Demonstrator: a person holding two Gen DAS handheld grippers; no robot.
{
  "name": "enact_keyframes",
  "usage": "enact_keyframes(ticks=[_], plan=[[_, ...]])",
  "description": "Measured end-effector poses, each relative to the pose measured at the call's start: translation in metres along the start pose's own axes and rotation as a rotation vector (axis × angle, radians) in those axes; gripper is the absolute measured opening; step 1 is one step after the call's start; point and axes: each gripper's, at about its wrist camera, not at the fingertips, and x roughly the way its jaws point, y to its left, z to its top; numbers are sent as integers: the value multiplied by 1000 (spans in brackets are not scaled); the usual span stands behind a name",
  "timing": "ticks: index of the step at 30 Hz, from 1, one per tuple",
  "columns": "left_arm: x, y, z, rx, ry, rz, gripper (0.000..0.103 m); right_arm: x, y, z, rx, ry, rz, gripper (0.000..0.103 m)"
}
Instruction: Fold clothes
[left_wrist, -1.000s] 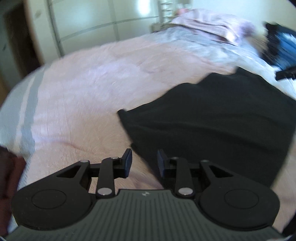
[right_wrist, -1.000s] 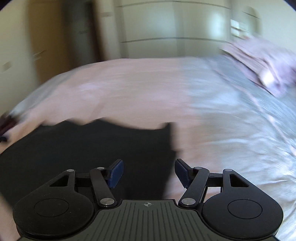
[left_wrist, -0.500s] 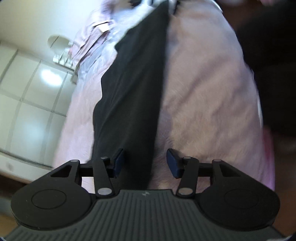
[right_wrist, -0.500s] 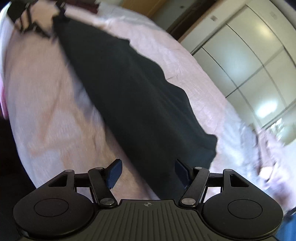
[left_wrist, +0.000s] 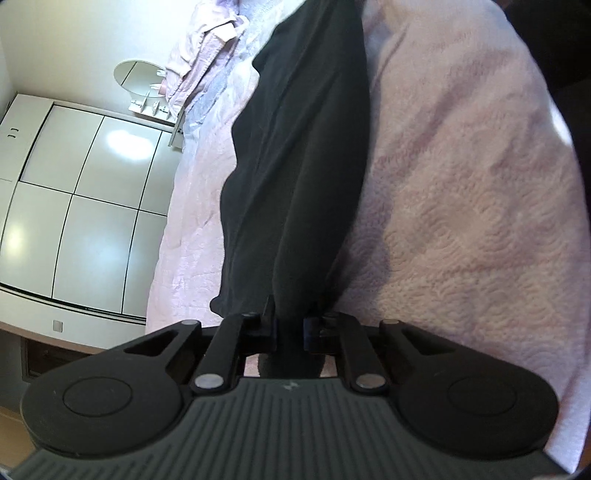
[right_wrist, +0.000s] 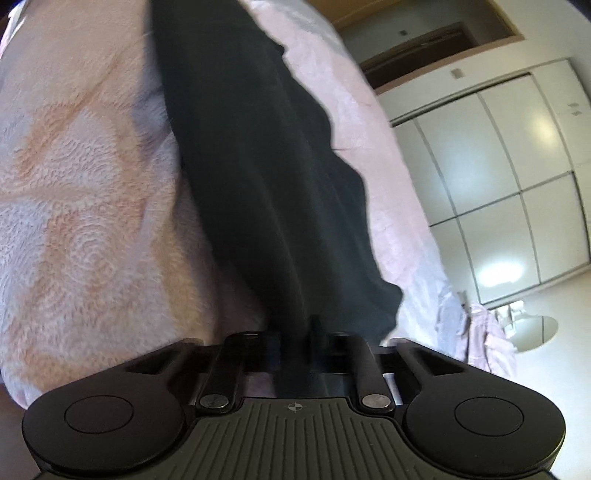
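Note:
A black garment (left_wrist: 295, 155) lies stretched across a pink bedspread (left_wrist: 461, 206). My left gripper (left_wrist: 289, 328) is shut on one end of it, with black cloth bunched between the fingers. In the right wrist view the same black garment (right_wrist: 266, 177) runs away from the camera over the pink bedspread (right_wrist: 81, 206). My right gripper (right_wrist: 297, 338) is shut on its near end. Both views are rolled sideways, and the cloth hides the pads.
White wardrobe doors (left_wrist: 85, 199) stand beyond the bed, also seen as wardrobe doors (right_wrist: 509, 192) from the right. A heap of pink bedding (left_wrist: 203, 48) and a round mirror (left_wrist: 136, 75) are at the bed's far end. A dark doorway (right_wrist: 417, 48) is nearby.
Both grippers were open above the garment a second ago. They rolled sideways, came down to opposite ends of the black cloth and shut on it.

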Motion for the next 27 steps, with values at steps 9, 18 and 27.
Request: enact_keyframes(ticks=[9, 18, 27], plan=[[-99, -2, 62, -1, -201, -156, 8, -22, -37, -23, -34, 26, -80, 7], [-131, -91, 133, 209, -341, -301, 8, -41, -13, -96, 39, 242, -34, 9], [-135, -80, 97, 101, -347, -370, 18, -106, 33, -89, 110, 251, -131, 77]])
